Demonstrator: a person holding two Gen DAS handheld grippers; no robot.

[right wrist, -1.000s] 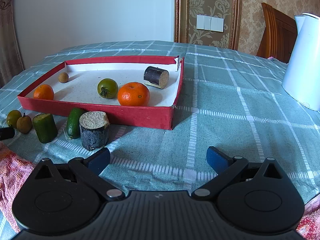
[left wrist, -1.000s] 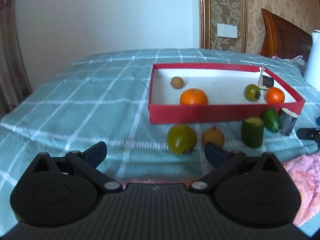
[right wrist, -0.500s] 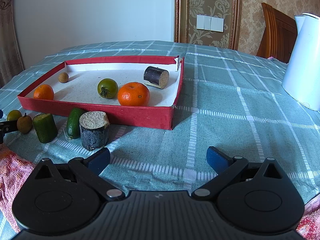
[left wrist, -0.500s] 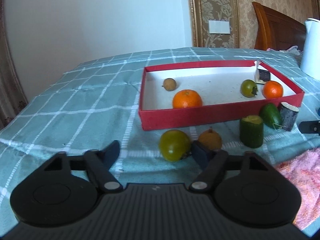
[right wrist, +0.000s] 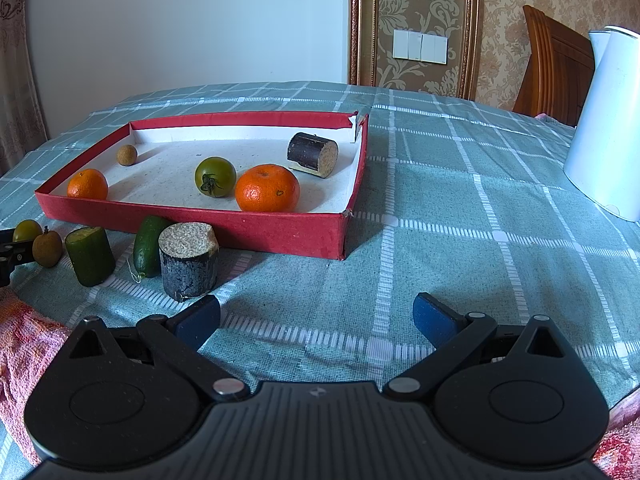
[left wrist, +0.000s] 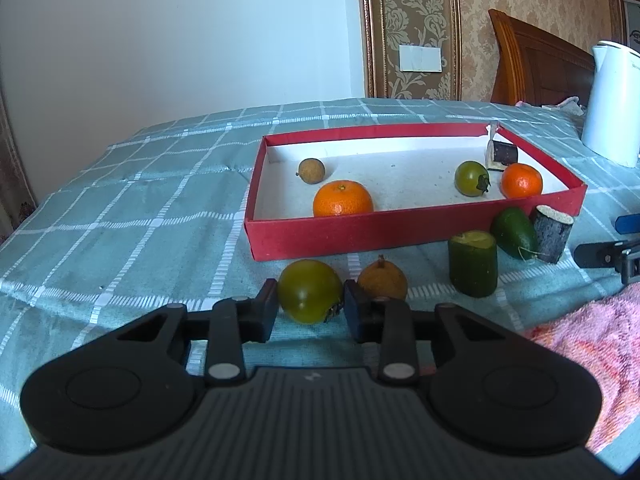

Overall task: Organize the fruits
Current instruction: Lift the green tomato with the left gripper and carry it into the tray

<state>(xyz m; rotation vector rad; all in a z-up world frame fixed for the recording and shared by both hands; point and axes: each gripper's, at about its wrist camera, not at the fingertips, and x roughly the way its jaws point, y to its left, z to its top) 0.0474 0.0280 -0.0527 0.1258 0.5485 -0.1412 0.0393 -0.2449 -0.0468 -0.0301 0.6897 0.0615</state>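
— What have you got in your left claw?

— My left gripper [left wrist: 310, 306] is pinching the green tomato [left wrist: 309, 290] on the checked cloth [left wrist: 140, 232], one finger on each side of it. A brown longan [left wrist: 383, 282] sits just beside it at three o'clock, touching my right finger or nearly so.

— And past that?

— At two o'clock stand a cut cucumber piece [left wrist: 473, 263], a whole small cucumber [left wrist: 513, 232] and a sugarcane stub [left wrist: 552, 232], all hard against the near wall of the red box [left wrist: 360, 236], which lies at twelve o'clock. Inside it: two oranges, another green tomato, a longan and a sugarcane piece.

— Your right claw?

— My right gripper [right wrist: 316, 316] hangs spread over bare cloth, with the sugarcane stub at ten o'clock. A white kettle [right wrist: 608, 136] stands at two o'clock, well apart.
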